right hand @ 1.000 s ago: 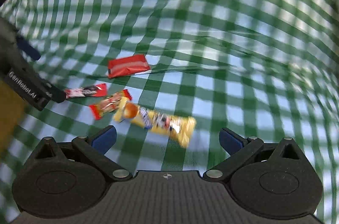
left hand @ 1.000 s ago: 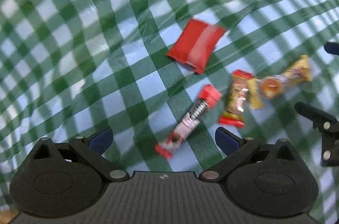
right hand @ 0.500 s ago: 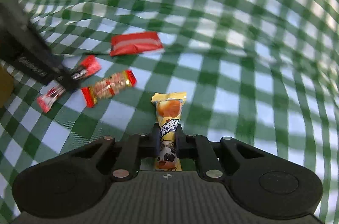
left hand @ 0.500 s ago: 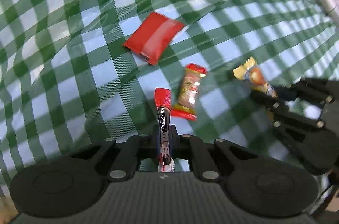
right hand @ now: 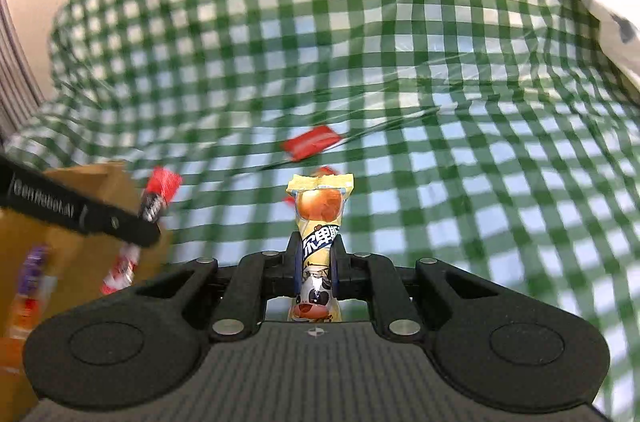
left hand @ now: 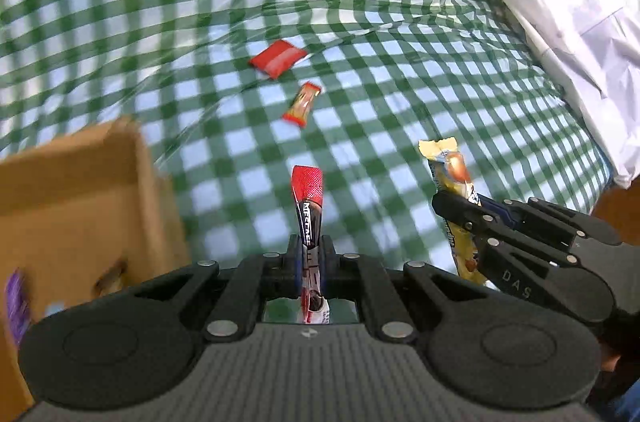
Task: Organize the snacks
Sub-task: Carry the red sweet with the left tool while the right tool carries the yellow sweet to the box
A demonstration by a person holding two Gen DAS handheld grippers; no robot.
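Note:
My left gripper point(left hand: 311, 247) is shut on a red Nescafe stick point(left hand: 307, 198) and holds it above the green checked cloth, just right of a cardboard box point(left hand: 80, 190). My right gripper point(right hand: 316, 254) is shut on a yellow snack pack point(right hand: 319, 210) and also holds it in the air; it shows at the right of the left wrist view point(left hand: 460, 210). A flat red packet point(left hand: 277, 59) and a red-orange bar point(left hand: 303, 102) lie on the cloth farther off. In the right wrist view the left gripper point(right hand: 148, 222) hangs by the box point(right hand: 104, 178).
The box holds several snacks, one with a purple wrapper point(left hand: 16, 298). A white plastic bag point(left hand: 576, 6) lies at the right edge of the cloth. The checked tablecloth point(right hand: 440, 62) is wrinkled.
Both grippers closed on their snacks a moment ago and have since lifted and pulled back toward the cardboard box, which has come into view at the left.

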